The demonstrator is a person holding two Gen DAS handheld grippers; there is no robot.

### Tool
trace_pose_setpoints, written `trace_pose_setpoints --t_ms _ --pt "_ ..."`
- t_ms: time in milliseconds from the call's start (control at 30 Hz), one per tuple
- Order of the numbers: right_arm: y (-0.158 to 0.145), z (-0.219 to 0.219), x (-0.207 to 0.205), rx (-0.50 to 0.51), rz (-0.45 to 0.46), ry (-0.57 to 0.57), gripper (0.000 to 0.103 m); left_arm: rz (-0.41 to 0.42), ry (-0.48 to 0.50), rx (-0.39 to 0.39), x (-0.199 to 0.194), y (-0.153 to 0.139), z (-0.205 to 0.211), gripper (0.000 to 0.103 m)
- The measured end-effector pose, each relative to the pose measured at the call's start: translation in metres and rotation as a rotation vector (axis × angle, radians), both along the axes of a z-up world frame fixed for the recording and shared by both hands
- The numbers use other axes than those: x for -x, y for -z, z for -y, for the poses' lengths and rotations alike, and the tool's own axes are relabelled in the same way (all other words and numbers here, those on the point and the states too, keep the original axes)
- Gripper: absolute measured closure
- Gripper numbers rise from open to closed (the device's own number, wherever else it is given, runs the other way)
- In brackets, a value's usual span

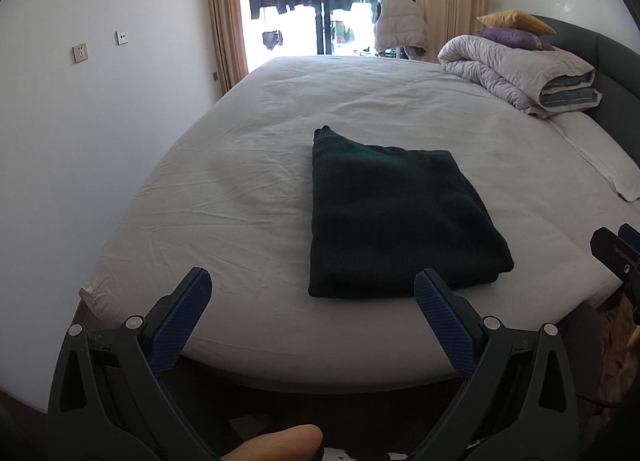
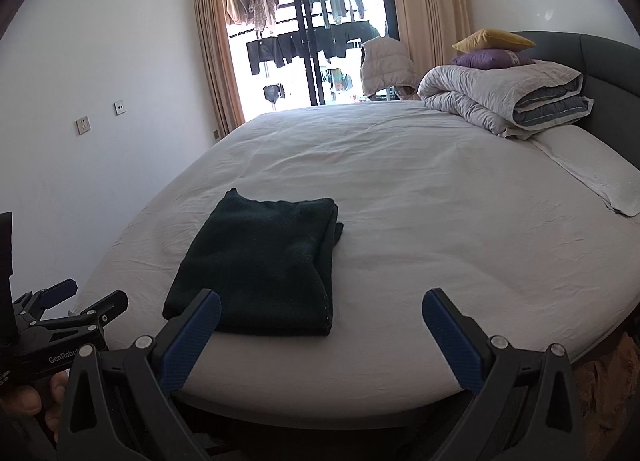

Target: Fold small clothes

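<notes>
Left gripper (image 1: 312, 285) jaws spread wide, holding nothing, hovering at the near bed edge. Right gripper (image 2: 322, 305) same: wide apart, nothing between the pads. Only the right wrist view shows the left gripper from outside, low left, plus fingers (image 2: 24, 401) gripping it; the left wrist view catches just a cut-off sliver of the right gripper at its right edge. Dark green folded garment (image 1: 392, 221) lies flat on the white bed sheet (image 1: 224, 189) near the front edge, long axis running away from the grippers, stacked layer edges on its right side. Garment type unclear.
</notes>
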State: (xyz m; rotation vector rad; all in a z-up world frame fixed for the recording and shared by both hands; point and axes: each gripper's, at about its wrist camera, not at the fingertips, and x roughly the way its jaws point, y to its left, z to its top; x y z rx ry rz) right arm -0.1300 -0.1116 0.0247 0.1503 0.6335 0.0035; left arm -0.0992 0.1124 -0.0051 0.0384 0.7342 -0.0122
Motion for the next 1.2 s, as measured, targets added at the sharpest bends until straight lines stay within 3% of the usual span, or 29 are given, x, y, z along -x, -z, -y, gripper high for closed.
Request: trace_pose_setpoints --t_ms 433,1200 --pt "0.029 -0.011 -0.023 0.021 -0.098 -0.014 0.0 -0.127 0.003 0.009 -0.036 0.047 0.003 0.0" --pt "0.045 -0.014 -0.031 0.011 -0.164 -0.019 0.0 -0.138 -0.019 0.011 -0.039 0.052 0.001 0.0"
